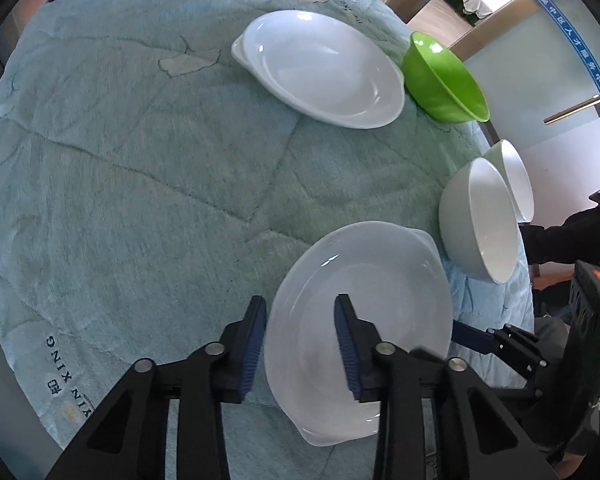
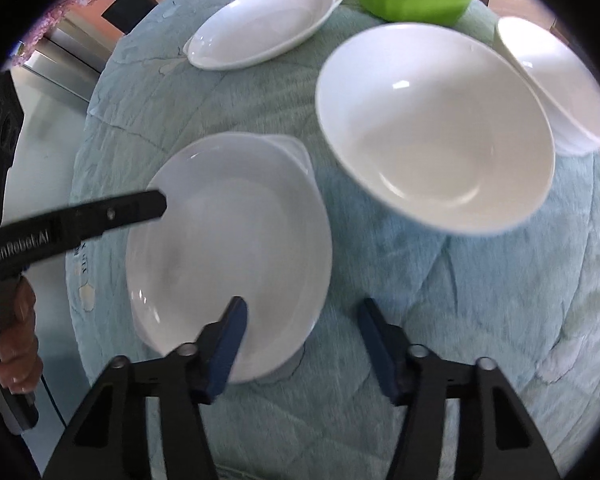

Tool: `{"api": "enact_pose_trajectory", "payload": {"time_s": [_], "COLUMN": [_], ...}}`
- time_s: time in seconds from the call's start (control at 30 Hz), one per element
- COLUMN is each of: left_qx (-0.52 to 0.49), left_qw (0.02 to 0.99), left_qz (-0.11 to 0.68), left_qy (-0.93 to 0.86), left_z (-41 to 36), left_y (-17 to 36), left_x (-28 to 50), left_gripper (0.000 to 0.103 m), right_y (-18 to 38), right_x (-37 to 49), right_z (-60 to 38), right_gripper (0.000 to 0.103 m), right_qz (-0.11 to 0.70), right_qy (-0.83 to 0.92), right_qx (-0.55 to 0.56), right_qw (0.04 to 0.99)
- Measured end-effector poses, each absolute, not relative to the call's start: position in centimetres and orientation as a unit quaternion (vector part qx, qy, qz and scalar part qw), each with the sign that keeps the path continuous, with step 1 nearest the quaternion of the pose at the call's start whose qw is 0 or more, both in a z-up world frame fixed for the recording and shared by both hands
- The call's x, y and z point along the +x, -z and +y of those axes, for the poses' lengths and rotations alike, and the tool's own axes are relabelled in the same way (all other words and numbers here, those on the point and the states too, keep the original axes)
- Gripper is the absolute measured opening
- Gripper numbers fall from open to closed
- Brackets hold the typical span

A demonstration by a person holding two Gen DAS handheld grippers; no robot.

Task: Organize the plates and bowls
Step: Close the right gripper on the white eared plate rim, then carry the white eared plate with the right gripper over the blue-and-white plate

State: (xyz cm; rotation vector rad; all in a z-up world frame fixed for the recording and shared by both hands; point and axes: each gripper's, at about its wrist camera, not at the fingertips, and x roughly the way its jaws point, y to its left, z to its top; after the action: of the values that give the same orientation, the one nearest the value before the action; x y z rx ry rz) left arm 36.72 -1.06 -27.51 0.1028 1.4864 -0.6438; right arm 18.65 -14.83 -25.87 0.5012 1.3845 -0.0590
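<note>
A: So, where do things stand on the bench (image 1: 140, 184)?

B: 2 white plates and 3 bowls sit on the quilted blue cloth. The near plate (image 1: 364, 320) lies at the front. The far plate (image 1: 324, 68) is well apart from it, just beside the green bowl (image 1: 444, 80). The big white bowl (image 2: 432, 128) and the small white bowl (image 2: 560, 84) stand close together on the right side.

A: And the grippers?

B: The left gripper (image 1: 300, 344) has its jaws moderately wide, straddling the near plate's left rim, 1 finger outside and 1 over the inside. Nothing is pinched yet. The right gripper (image 2: 300, 344) has wide jaws too, holding nothing, with its left finger over the same plate's near edge.

A: What would the step be, then?

B: Probably gripping the near plate so it can be stacked on the far one. I would seat the rim deep between the left pads before closing, since a glazed rim looks slippery.

A: Any risk?

B: Lifting from 1 edge could tip the plate, or swing it against the big white bowl. Keep it low and level, and line up the handle tabs before setting it down.
</note>
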Motion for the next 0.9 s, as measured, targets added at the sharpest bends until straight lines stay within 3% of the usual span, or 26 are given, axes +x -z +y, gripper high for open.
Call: {"api": "enact_pose_trajectory", "payload": {"time_s": [0.13, 0.23, 0.9], "left_qx": [0.050, 0.062, 0.046], "left_qw": [0.682, 0.678, 0.699], "left_qz": [0.672, 0.679, 0.666], "left_qy": [0.284, 0.275, 0.256], "left_z": [-0.8, -0.7, -0.1], "left_y": [27.9, 28.6, 27.9], "left_x": [36.6, 36.3, 35.0], "left_gripper": [0.015, 0.007, 0.007], "right_y": [26.0, 26.0, 25.8], "right_x": [19.4, 19.6, 21.2], "right_z": [-14.4, -14.2, -14.3], "right_gripper": [0.020, 0.019, 0.013], "right_qz": [0.637, 0.635, 0.652], "right_qy": [0.041, 0.036, 0.028], "right_qx": [0.200, 0.186, 0.184], "right_qw": [0.743, 0.749, 0.736]}}
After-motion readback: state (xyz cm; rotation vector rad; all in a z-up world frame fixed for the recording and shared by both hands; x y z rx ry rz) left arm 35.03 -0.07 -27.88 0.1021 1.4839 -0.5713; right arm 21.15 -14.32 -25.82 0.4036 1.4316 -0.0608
